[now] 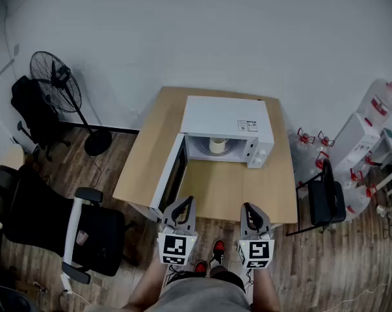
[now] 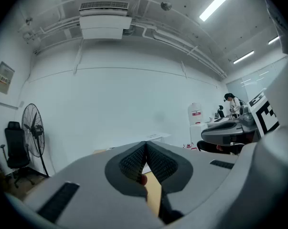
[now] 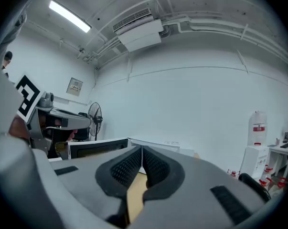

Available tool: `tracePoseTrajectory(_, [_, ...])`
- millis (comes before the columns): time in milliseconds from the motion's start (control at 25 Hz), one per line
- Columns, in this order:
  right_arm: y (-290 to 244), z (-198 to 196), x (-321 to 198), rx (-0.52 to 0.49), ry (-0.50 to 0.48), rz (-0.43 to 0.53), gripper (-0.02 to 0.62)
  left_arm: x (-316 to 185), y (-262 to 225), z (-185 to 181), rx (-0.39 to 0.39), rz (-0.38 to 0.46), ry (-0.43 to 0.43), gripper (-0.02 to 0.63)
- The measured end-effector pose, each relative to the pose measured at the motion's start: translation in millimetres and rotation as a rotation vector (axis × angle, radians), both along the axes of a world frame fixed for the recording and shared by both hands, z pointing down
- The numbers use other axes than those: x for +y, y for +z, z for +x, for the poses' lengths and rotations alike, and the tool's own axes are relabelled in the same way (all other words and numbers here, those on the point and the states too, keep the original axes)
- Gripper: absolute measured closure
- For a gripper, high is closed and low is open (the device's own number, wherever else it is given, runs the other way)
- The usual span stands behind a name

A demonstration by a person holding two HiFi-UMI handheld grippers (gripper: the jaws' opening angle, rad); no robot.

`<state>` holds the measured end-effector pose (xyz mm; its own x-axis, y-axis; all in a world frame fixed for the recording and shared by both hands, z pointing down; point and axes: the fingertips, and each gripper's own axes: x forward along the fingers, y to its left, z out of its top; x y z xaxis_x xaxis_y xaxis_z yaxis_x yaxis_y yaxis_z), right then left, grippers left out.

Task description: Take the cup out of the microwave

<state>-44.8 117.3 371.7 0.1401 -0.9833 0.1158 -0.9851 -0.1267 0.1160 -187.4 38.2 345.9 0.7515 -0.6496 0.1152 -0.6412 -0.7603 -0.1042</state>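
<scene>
A white microwave stands on a wooden table, its door swung open to the left. Inside it a cream cup stands upright on the turntable. My left gripper hovers at the table's front edge, just below the open door, jaws shut and empty. My right gripper is level with it further right, also shut on nothing. In the left gripper view the gripper has its pads meeting, and the microwave top peeks behind. In the right gripper view the gripper points at the door.
A standing fan and black office chairs are left of the table. A black chair and several water bottles stand to the right. The white wall runs behind the table.
</scene>
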Motion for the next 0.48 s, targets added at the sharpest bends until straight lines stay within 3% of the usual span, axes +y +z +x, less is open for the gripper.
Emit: tracePoseTrajectory(480, [3, 6, -10, -0.036, 0.005, 0.008, 0.572, -12, 5, 4, -0.002, -0.005, -0.003, 0.583])
